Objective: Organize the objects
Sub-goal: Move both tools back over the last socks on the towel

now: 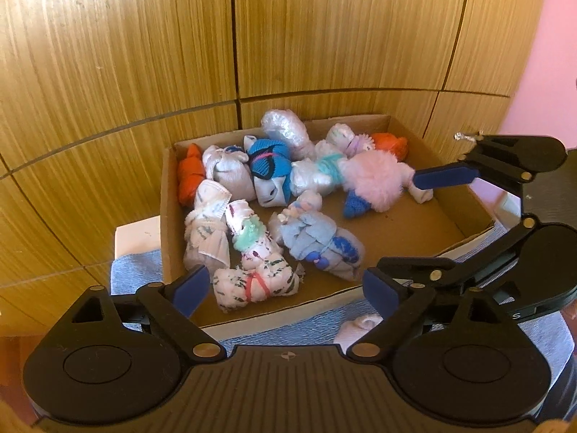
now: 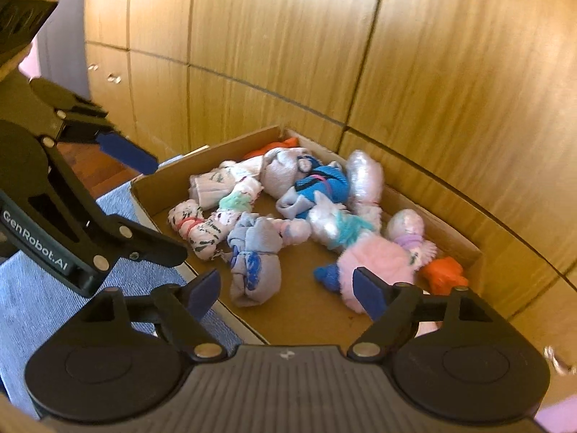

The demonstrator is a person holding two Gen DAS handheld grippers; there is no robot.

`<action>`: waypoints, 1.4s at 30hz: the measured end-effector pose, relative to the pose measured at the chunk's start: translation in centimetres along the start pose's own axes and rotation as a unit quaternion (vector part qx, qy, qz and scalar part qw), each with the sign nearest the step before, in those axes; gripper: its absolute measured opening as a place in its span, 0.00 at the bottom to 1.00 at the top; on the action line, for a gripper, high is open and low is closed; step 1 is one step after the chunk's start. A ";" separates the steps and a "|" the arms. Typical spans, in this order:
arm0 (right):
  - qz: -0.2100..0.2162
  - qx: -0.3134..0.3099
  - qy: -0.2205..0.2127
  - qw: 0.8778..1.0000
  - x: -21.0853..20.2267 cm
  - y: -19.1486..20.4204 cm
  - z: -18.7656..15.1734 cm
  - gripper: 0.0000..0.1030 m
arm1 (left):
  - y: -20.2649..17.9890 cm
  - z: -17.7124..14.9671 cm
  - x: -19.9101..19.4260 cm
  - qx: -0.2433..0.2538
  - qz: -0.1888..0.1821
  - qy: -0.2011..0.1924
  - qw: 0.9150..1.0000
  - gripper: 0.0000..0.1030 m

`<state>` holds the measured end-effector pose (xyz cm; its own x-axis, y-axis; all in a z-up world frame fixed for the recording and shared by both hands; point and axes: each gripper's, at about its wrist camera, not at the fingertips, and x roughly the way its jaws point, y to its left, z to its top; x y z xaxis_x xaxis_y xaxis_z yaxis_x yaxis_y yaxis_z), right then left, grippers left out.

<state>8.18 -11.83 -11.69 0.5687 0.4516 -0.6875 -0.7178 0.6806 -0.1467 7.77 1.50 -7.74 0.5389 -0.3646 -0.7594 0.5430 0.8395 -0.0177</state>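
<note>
Left gripper, jaws wide and holding nothing, tilted down over the near rim of the cardboard box; a red-banded sock bundle lies just ahead between its fingers. Right gripper, likewise wide and unloaded, angled down over the box's right side, with the pink fluffy sock roll touching its right fingertip; other rolled socks lie further ahead inside the box

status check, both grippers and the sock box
Left gripper open, empty, at near edge of cardboard box. Right gripper open, empty, by pink fluffy bundle. One white sock roll outside on blue cloth.
</note>
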 end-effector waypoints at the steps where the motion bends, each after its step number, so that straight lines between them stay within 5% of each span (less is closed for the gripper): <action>1: -0.007 0.006 -0.003 1.000 -0.4 0.1 -0.2 0.76 | 0.0 -0.1 -0.2 -0.004 -0.001 -0.002 1.000 0.94; 13: -0.052 0.166 -0.032 0.984 -4.8 2.7 -6.1 0.88 | 0.8 -2.3 -2.3 -0.056 -0.012 -0.034 0.998 0.97; 23: -0.111 0.209 -0.036 0.971 -2.4 11.8 -8.6 0.79 | 2.9 -5.3 -3.6 -0.109 0.001 -0.065 0.992 0.98; 32: -0.198 0.313 -0.040 0.928 -1.2 13.5 -7.7 0.77 | 3.4 -6.3 -3.9 -0.096 -0.017 -0.061 0.993 0.98; 36: -0.217 0.339 -0.032 0.915 0.1 13.2 -7.7 0.65 | 3.6 -6.5 -3.5 -0.091 -0.021 -0.054 0.994 0.99; 39: -0.215 0.343 -0.043 0.913 -0.2 13.1 -8.1 0.47 | 3.5 -6.6 -3.1 -0.082 -0.023 -0.048 0.995 0.99; 42: -0.208 0.331 -0.048 0.919 -0.8 13.2 -9.1 0.46 | 2.8 -6.8 -2.7 -0.071 -0.030 -0.044 0.996 0.99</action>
<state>-5.39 -8.49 -19.56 0.7947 0.1011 -0.5985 -0.0479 0.9934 0.1042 3.42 7.61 -10.16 0.5666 -0.4443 -0.6939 0.4828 0.8615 -0.1574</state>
